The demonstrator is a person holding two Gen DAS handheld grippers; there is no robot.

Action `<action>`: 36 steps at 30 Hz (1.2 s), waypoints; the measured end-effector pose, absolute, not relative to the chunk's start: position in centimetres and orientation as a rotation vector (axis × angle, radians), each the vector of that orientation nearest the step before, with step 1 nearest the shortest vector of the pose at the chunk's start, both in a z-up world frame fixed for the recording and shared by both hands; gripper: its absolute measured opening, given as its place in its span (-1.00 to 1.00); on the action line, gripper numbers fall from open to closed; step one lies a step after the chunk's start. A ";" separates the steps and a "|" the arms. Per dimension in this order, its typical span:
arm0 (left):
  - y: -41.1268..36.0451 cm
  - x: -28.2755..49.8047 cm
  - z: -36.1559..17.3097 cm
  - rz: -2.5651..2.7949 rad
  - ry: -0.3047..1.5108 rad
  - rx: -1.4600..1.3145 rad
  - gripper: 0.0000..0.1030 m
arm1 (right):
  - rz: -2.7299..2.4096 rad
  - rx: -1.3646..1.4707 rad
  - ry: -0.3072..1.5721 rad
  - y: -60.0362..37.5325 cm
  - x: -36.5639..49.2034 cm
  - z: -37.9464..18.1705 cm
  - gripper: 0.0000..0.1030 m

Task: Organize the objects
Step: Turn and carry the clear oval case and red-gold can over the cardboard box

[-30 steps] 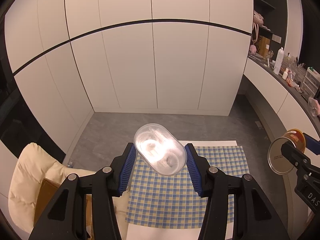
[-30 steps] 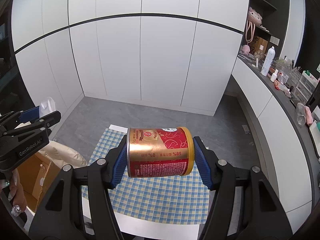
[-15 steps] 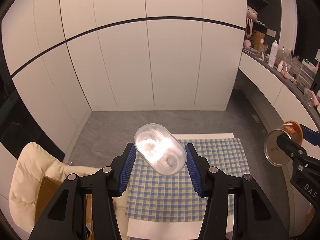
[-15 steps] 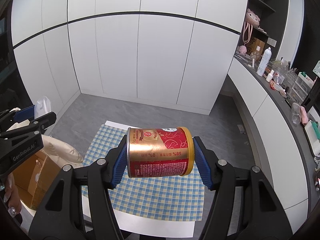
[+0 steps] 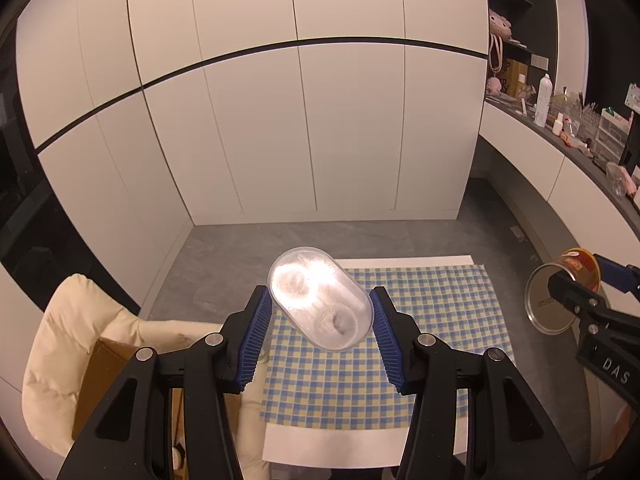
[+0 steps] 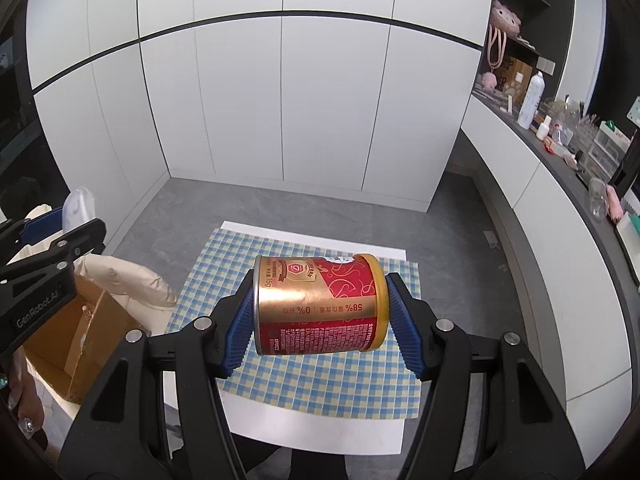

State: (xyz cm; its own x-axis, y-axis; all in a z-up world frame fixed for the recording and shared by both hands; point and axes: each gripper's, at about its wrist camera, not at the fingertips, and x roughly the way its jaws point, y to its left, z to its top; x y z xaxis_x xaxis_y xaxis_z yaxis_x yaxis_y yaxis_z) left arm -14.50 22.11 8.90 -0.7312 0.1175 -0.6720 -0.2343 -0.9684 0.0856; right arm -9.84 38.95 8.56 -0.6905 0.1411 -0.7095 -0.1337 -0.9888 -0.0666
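My left gripper [image 5: 320,320] is shut on a clear oval plastic container [image 5: 320,303], held in the air above the blue and yellow checked cloth [image 5: 360,380]. My right gripper [image 6: 320,316] is shut on a red and gold can [image 6: 320,306] lying sideways between the blue pads, yellow rim to the right, also above the cloth [image 6: 312,384]. In the left wrist view the can [image 5: 558,296] and the right gripper [image 5: 576,296] show at the right edge. In the right wrist view the left gripper [image 6: 68,226] with the clear container [image 6: 78,206] shows at the left edge.
The cloth lies on a white table [image 6: 320,428]. Left of it stands a cream padded chair [image 5: 68,344] with an open cardboard box [image 6: 76,336]. A dark counter [image 6: 560,160] crowded with bottles runs along the right. White cabinet doors [image 5: 300,128] close the far side; grey floor lies between.
Both grippers have moved back from the cabinets and slightly down with their loads; more grey floor shows beyond the table. Neither grip has altered.
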 end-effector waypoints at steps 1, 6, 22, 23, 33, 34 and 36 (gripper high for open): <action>21.9 -13.9 8.8 2.760 0.243 -1.039 -0.01 | 2.754 -1.159 -0.015 39.0 -9.5 8.4 0.24; 21.1 -11.5 8.1 2.781 0.255 -1.014 -0.01 | 2.738 -1.148 -0.006 38.6 -7.2 7.4 0.24; 18.7 -4.0 4.3 2.777 0.255 -1.031 -0.01 | 2.740 -1.172 -0.028 36.5 0.2 3.9 0.24; 18.5 -3.6 4.0 2.775 0.255 -1.035 -0.01 | 2.738 -1.176 -0.033 36.4 0.7 3.6 0.24; 17.3 -1.3 1.4 2.745 0.242 -1.112 -0.01 | 2.736 -1.241 0.063 37.0 4.9 0.7 0.24; 17.1 -1.0 1.2 2.735 0.232 -1.122 -0.01 | 2.723 -1.247 0.069 37.2 5.3 0.3 0.24; 16.9 -0.5 0.8 2.726 0.234 -1.134 -0.01 | 2.712 -1.253 0.078 37.6 5.7 0.0 0.24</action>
State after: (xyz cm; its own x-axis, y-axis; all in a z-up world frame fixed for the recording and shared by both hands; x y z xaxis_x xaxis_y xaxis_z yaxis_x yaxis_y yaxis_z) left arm -0.55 16.92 0.76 -0.6930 0.1045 -0.7133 -0.2247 -0.9715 0.0759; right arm 5.72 37.64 -0.04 -0.6385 0.1167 -0.7608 -0.1604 -0.9869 -0.0169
